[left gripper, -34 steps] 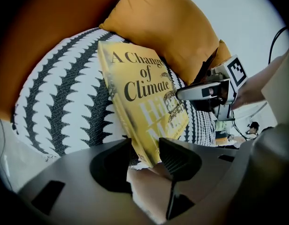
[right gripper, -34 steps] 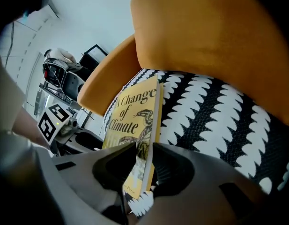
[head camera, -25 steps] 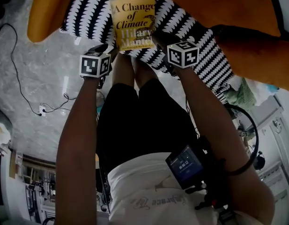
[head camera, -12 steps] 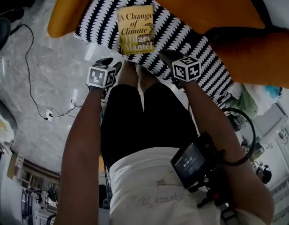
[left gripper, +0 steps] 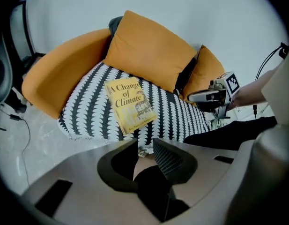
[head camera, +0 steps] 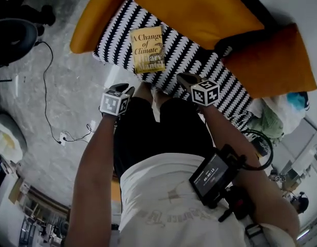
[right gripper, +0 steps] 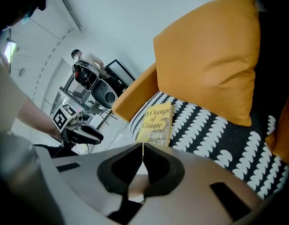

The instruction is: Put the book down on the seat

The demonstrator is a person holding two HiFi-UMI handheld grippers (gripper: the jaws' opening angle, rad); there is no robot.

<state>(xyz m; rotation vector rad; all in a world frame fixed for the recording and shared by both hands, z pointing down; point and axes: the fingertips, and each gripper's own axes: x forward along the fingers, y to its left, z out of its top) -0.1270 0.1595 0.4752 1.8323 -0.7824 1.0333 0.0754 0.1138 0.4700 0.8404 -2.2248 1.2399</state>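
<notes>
The yellow book [head camera: 147,49] lies flat, cover up, on the black-and-white patterned seat [head camera: 215,71] of an orange armchair. It shows too in the left gripper view [left gripper: 130,104] and the right gripper view [right gripper: 156,123]. Both grippers hang above the seat's front edge, clear of the book. My left gripper [head camera: 126,88] has just been closing; a gap [left gripper: 145,146] still stands between its jaws, with nothing in it. My right gripper [head camera: 185,77] has its jaws met along a thin seam [right gripper: 143,149], empty.
Orange cushions [head camera: 199,9] line the chair's back and right side. A cable [head camera: 45,96] and plug [head camera: 63,137] trail over the grey floor at left, near a black office chair [head camera: 14,35]. Bags [head camera: 281,109] lie right of the armchair. A person [right gripper: 90,60] stands far off by racks.
Both grippers have drawn up and back from the book, which stays on the seat. More of the armchair and floor has come into view.
</notes>
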